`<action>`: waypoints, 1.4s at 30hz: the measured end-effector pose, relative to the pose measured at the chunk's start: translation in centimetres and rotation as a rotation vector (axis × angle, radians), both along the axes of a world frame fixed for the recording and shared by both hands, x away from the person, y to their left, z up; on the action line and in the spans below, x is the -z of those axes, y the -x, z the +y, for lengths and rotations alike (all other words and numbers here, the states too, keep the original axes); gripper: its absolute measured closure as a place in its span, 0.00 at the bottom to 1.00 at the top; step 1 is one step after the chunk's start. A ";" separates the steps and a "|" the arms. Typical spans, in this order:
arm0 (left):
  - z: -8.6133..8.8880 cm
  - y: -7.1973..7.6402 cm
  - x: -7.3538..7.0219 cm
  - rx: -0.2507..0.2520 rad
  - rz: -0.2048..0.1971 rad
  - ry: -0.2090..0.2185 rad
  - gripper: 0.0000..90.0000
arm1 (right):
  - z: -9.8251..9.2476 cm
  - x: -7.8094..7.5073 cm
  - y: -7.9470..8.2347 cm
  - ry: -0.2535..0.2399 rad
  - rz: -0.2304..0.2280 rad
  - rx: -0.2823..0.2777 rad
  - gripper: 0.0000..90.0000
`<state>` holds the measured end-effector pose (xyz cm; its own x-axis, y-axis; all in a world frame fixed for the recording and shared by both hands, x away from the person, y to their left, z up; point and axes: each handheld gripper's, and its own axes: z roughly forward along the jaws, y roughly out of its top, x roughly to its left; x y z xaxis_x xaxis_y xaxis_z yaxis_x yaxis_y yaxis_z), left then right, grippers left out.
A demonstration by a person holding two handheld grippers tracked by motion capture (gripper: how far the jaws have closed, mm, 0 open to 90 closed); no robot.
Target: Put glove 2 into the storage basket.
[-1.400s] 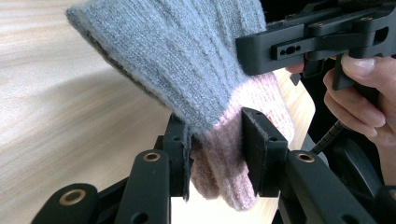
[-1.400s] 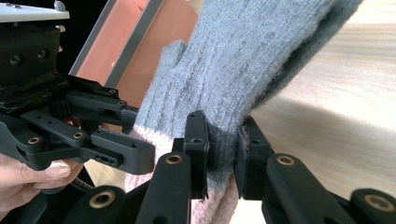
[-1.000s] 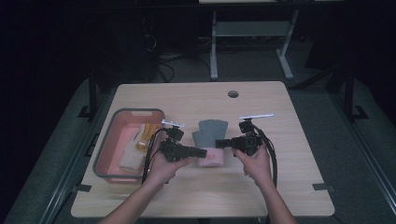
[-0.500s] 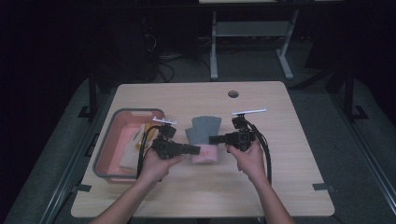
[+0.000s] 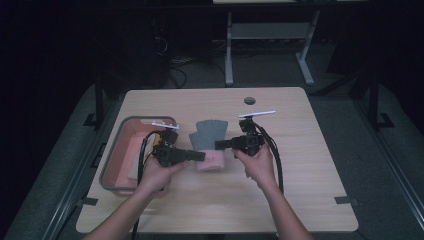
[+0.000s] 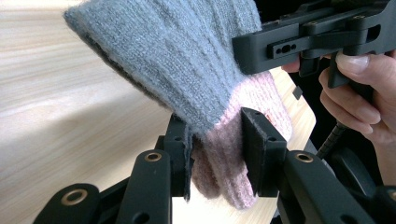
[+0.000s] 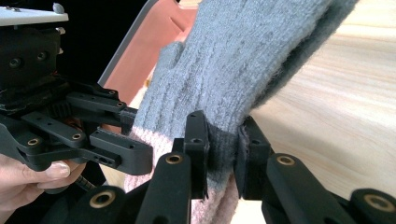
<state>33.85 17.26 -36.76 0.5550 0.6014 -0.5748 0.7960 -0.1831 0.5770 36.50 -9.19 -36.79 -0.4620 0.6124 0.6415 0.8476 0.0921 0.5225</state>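
A knitted glove (image 5: 206, 134), grey with a pink cuff, hangs between both grippers just above the wooden table (image 5: 300, 165). My left gripper (image 5: 202, 155) comes from the left and is shut on the glove (image 6: 187, 60) where the grey meets the pink cuff (image 6: 224, 163). From the right, my right gripper (image 5: 218, 145) is shut on the glove (image 7: 243, 60) at its grey lower part. In the left gripper view the right gripper (image 6: 317, 37) sits close above the glove. The left gripper (image 7: 93, 135) is beside the glove in the right gripper view.
A pink bin with a grey rim (image 5: 116, 150) stands at the table's left, close behind the left hand, with pale items inside. A round cable hole (image 5: 249, 100) lies near the far edge. A metal desk frame (image 5: 229, 50) stands beyond the table.
Both hands have moved left and a little up together, carrying the glove with them. The grips on the glove look unchanged.
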 end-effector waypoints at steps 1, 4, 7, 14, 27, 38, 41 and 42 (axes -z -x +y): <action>0.2 0.0 -0.1 -0.004 -0.001 0.002 0.73 | 0.5 -0.2 -0.1 0.005 -0.007 -0.007 0.86; 0.9 -0.1 -0.4 -0.012 -0.006 0.006 0.73 | 0.8 -0.5 -0.3 0.005 -0.009 -0.010 0.86; 1.5 -0.2 -0.6 -0.020 -0.009 0.003 0.73 | 1.5 -0.9 -0.6 0.003 -0.013 -0.020 0.86; 2.7 -0.3 -1.2 -0.034 -0.016 0.006 0.73 | 2.7 -1.3 -1.3 -0.003 -0.020 -0.040 0.86; 4.7 -0.3 -1.8 -0.056 -0.028 0.005 0.73 | 4.9 -2.1 -1.8 -0.012 -0.034 -0.064 0.86; 6.7 -0.4 -2.1 -0.060 -0.029 -0.015 0.74 | 6.7 -2.1 -2.1 -0.018 -0.038 -0.081 0.86; 7.0 -0.4 -2.2 -0.065 -0.027 -0.014 0.74 | 7.1 -2.1 -2.2 -0.017 -0.041 -0.087 0.86; 7.5 -0.4 -2.2 -0.073 -0.024 -0.011 0.74 | 7.5 -2.2 -2.3 -0.019 -0.042 -0.091 0.86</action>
